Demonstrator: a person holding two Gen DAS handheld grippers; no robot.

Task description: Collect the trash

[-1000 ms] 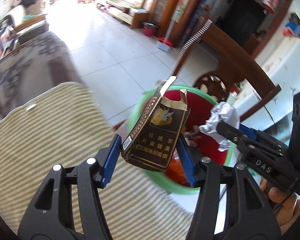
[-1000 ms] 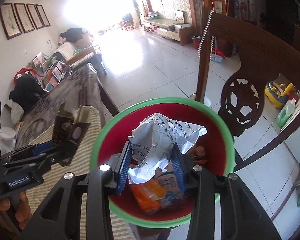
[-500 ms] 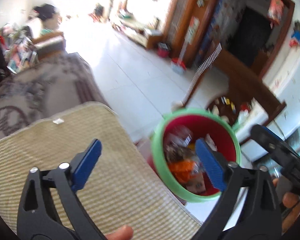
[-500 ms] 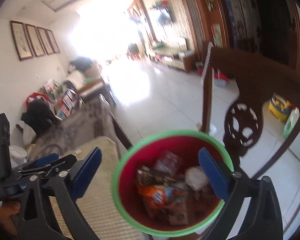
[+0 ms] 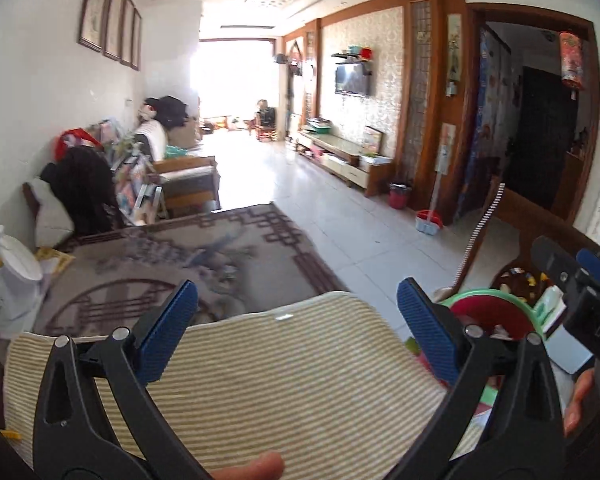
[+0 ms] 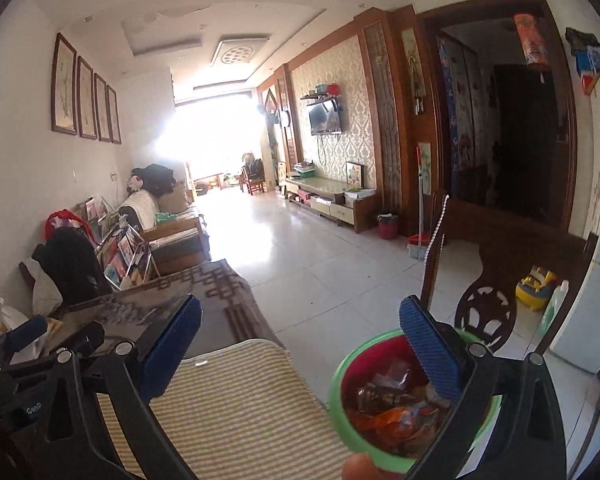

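A red bin with a green rim point(image 6: 342, 368) stands off the table's right edge and holds several wrappers point(image 6: 388, 408); it also shows in the left wrist view point(image 5: 496, 300). My left gripper point(image 5: 298, 330) is open and empty above the striped beige mat point(image 5: 284, 392). My right gripper point(image 6: 300, 356) is open and empty, between the mat point(image 6: 236, 400) and the bin. The right gripper shows at the right of the left wrist view point(image 5: 580, 280); the left gripper shows at the left of the right wrist view point(image 6: 40, 344).
The mat lies on a table with a dark patterned cloth point(image 5: 180, 256). A carved wooden chair point(image 6: 492, 280) stands behind the bin. White tile floor point(image 6: 300, 264) stretches beyond, with a sofa point(image 6: 168, 220) at left and a TV cabinet point(image 6: 332, 204) at right.
Both grippers opened and dropped the cigarette box and the crumpled paper into the bin, then rose and tilted up toward the room. The bin now sits lower in both views.
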